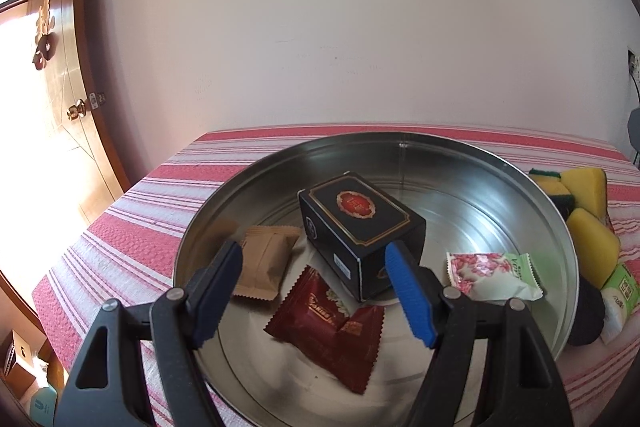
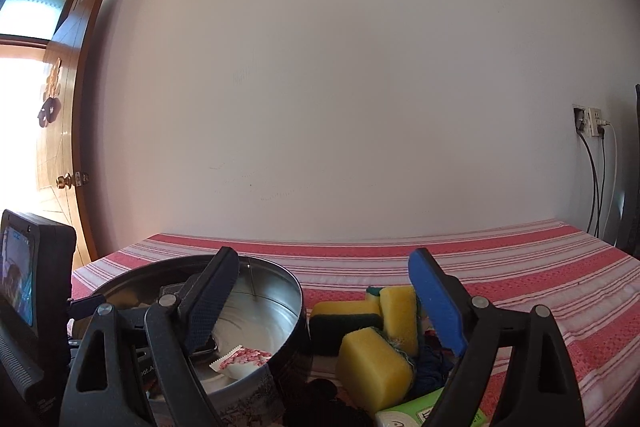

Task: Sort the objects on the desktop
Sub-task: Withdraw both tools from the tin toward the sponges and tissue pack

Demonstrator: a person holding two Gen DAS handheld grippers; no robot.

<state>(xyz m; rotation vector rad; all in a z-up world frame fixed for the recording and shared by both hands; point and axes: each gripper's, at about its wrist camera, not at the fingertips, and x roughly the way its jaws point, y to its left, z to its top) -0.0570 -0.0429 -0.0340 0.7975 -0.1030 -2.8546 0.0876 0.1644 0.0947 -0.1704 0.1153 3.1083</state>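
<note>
A round metal tin (image 1: pixel 516 211) on the striped cloth holds a black box (image 1: pixel 356 211), a tan packet (image 1: pixel 264 263), a dark red packet (image 1: pixel 328 327) and a white packet with pink flowers (image 1: pixel 492 275). My left gripper (image 1: pixel 314 255) hangs open over the tin's near side, and nothing is pressed between its fingers. In the right wrist view my right gripper (image 2: pixel 323 259) stands open just above the table, pointing at the wall. Below it lie yellow sponges with green backs (image 2: pixel 374 363). The tin (image 2: pixel 288 311) sits to their left.
Right of the tin lie the sponges (image 1: pixel 588 187), a green-and-white pack (image 1: pixel 622 291) and a dark lump (image 1: pixel 588 315). A blue cloth (image 2: pixel 432 359) lies behind the sponges. The red-striped tablecloth (image 2: pixel 500 267) runs back to the wall. A door (image 1: pixel 68 107) stands at far left.
</note>
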